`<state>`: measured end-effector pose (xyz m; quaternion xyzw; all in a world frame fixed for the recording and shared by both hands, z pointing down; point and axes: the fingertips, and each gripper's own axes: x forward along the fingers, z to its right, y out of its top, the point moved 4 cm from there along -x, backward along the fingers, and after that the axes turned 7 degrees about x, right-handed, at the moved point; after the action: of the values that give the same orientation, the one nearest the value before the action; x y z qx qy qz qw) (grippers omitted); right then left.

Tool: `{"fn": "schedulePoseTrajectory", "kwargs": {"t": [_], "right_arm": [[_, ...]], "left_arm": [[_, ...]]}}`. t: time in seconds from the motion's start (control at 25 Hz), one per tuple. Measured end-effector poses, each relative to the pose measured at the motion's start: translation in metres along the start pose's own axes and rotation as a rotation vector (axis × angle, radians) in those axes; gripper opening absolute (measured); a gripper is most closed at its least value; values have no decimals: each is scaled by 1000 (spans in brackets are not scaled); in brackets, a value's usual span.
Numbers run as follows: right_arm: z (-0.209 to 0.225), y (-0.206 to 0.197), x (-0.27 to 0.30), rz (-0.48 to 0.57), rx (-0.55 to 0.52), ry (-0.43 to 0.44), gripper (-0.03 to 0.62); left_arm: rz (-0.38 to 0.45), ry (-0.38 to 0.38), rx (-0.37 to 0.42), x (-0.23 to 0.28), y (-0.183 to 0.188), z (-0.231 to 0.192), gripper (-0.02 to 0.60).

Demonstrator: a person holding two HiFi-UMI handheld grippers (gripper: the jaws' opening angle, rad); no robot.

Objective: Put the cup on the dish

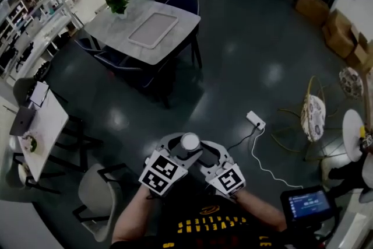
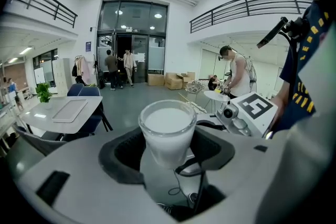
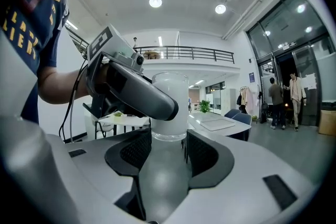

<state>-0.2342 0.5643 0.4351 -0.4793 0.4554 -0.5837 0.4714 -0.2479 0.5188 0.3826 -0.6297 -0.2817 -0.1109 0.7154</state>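
Cup: I see the white cup [image 1: 190, 141] carried in mid-air close to the operator's body, over the dark floor [image 1: 245, 55], upright, not on any surface.
Left tool: The left tool [image 2: 168, 152] is closed on the cup. Its pads sit against both sides of the lower wall, and I take this to be the grip that bears the load.
Right tool: The right tool [image 3: 169, 147] has its jaws spread wide. The cup's base stands at their tips, but I judge that it is not clamped there. The left tool's jaw crosses the cup's side in the right gripper view.
Reason for hold: I judge the low grip keeps the rim clear and the cup level for carrying.
Dish: I cannot identify one in any view.
Nearest surface: The grey surface [image 1: 116, 26] with a tray [image 1: 152, 29] and a plant [image 1: 118, 3] stands well apart.
Task status: Placement not yet begun, in my judgement.
Risk: Tipping, if the cup rolls in a single grip.
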Motion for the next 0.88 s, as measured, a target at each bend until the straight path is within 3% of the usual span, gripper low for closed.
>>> {"fn": "schedulePoseTrajectory", "kwargs": {"t": [0.52, 0.72, 0.88], "right_arm": [[47, 33, 121, 11, 40, -89, 213], [51, 40, 159, 6, 28, -104, 213], [52, 45, 180, -8, 13, -103, 213]], "left_arm": [[114, -24, 26, 3, 6, -133, 264], [143, -20, 51, -5, 1, -169, 264], [175, -16, 25, -11, -3, -190, 264]]}}
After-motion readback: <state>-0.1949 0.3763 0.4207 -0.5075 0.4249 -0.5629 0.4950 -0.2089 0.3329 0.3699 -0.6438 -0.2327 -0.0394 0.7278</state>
